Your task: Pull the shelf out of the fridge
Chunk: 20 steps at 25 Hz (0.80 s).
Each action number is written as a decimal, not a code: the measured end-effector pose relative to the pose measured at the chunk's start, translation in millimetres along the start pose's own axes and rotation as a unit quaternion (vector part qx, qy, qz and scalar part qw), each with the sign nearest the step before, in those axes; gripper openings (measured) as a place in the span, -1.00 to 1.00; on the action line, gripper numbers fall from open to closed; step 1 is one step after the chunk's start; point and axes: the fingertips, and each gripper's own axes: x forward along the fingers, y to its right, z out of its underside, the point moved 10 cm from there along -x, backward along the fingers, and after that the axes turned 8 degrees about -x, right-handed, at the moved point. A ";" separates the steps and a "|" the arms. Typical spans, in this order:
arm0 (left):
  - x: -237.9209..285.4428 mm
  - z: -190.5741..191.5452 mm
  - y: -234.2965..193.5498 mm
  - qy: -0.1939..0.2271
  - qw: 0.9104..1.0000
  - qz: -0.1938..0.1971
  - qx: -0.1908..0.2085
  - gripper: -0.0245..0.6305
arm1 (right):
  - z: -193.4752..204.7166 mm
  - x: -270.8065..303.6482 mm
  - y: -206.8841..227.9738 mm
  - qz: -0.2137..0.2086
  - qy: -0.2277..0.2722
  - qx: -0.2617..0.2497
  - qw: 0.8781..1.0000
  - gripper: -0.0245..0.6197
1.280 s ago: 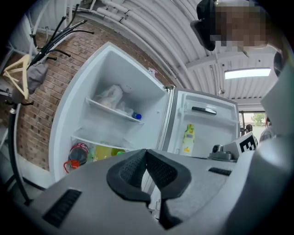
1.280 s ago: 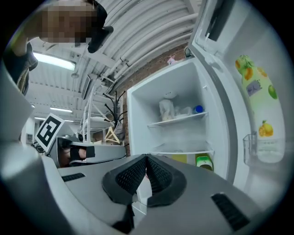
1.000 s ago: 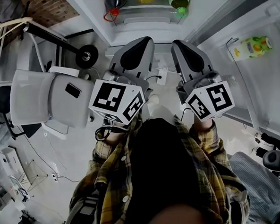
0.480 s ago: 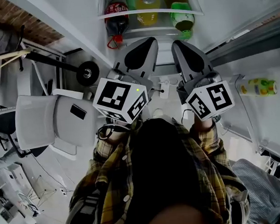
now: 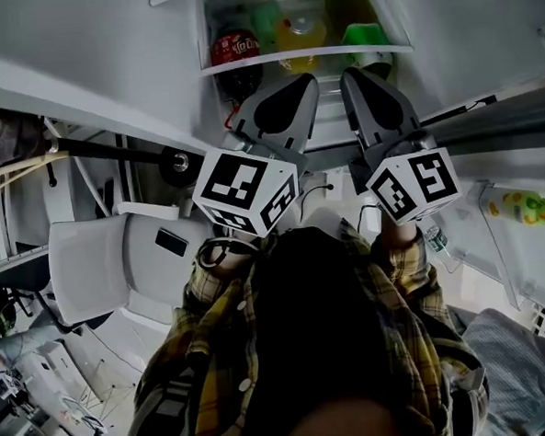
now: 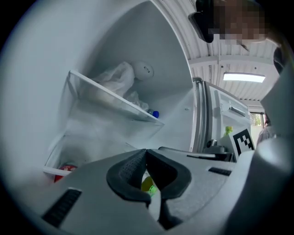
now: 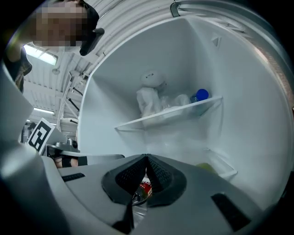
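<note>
L gripper [image 5: 306, 83] & R gripper [image 5: 348, 75] both clamped fully together, nothing held, pointing at fridge shelf [image 5: 272, 59] w/ bottles [image 5: 300, 31].

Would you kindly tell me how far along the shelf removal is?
Done: the fridge stands open. In hand: nothing; the left gripper and right gripper are both shut and empty, pointing into it. Left: the shelf carrying the bottles is still seated, so gripping and pulling it out all remains.

I see the clear, white-edged shelf [image 5: 304, 54] at my 12 o'clock, lying level, seated inside the open white fridge [image 7: 110, 87], not pulled out.
</note>
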 end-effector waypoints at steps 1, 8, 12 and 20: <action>2.3 -0.3 -1.6 -0.002 1.000 0.002 0.001 -0.92 | 0.9 1.9 0.9 0.001 -0.002 0.001 1.000 -0.87; 13.1 0.6 -9.2 0.000 1.000 -0.015 0.003 -0.92 | 6.5 16.1 11.8 -0.017 -0.007 0.004 1.000 -0.87; 19.1 4.2 -8.2 0.008 0.999 -0.041 -0.004 -0.92 | 10.0 19.2 24.7 -0.037 -0.013 0.011 0.999 -0.87; 23.5 9.8 -3.3 0.018 0.997 -0.074 -0.020 -0.91 | 11.7 22.0 38.0 -0.064 -0.022 0.040 0.997 -0.86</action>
